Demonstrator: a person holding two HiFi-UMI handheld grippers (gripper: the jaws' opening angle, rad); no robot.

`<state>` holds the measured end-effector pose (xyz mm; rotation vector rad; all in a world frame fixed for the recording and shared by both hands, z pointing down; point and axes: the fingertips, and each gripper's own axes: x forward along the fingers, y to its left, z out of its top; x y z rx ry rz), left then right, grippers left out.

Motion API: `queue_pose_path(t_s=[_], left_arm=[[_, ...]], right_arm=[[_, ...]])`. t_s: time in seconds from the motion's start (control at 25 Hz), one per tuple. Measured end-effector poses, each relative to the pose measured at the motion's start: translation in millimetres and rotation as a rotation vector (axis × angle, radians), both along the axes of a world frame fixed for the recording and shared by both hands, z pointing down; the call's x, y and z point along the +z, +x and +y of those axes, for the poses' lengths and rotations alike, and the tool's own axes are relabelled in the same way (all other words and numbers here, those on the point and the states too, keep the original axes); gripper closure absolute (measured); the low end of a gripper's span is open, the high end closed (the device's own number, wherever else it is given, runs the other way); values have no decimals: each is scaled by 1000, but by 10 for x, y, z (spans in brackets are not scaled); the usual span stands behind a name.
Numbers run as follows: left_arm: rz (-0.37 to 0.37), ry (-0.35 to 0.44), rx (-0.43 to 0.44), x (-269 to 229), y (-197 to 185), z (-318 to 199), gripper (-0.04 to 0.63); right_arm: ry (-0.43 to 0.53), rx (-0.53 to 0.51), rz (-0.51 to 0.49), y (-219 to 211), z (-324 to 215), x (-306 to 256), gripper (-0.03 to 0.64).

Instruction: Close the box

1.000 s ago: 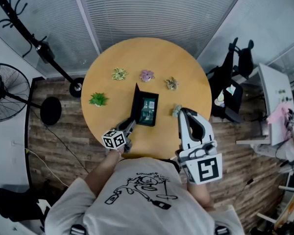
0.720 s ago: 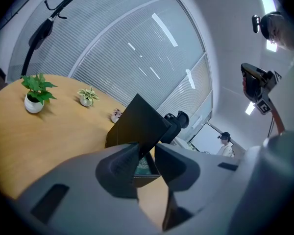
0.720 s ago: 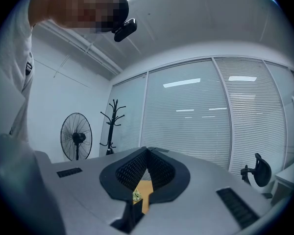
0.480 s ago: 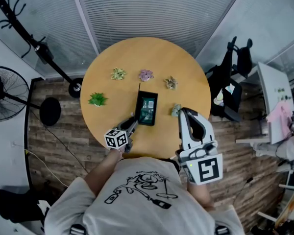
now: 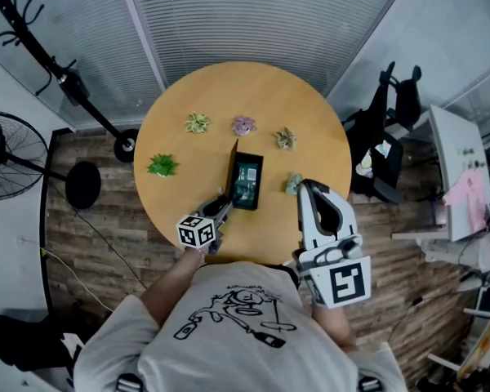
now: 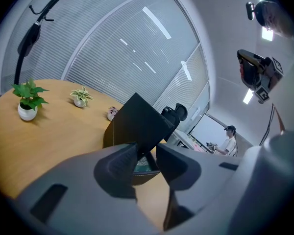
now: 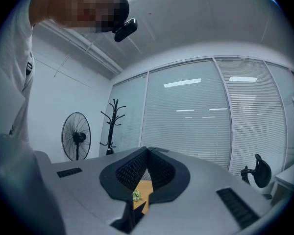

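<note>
A black box (image 5: 253, 194) lies open in the middle of the round wooden table (image 5: 310, 129), with something green inside it. Its lid (image 5: 232, 170) stands nearly upright along the box's left side. My left gripper (image 5: 221, 204) reaches the box's near left corner. In the left gripper view the lid (image 6: 137, 124) rises right ahead, and its lower corner dips between the jaws of that gripper (image 6: 146, 153). Those jaws have just been opening, and a gap shows beside the lid. My right gripper (image 5: 303, 185) hovers shut to the right of the box, holding nothing, its fingertips (image 7: 137, 165) meeting.
Several small potted plants ring the box: a green one (image 5: 163, 166), a pale one (image 5: 198, 122), a purple one (image 5: 244, 125), another (image 5: 286, 138), and one by the right gripper (image 5: 293, 185). A fan (image 5: 8, 149), a coat rack (image 5: 65, 80) and an office chair (image 5: 396, 96) stand around the table.
The lid has swung up from leaning out to the left to almost upright. My left gripper has shifted slightly right, and its jaws show a little more gap. The right gripper has not moved.
</note>
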<state>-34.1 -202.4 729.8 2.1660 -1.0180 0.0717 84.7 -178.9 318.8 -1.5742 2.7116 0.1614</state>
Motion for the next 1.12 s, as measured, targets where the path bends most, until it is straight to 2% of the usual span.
queue_pose_path(t_s=[1.12], left_arm=[[-207, 53, 114, 102, 279, 66, 457]], right_arm=[[-21, 11, 0, 50, -36, 66, 601]])
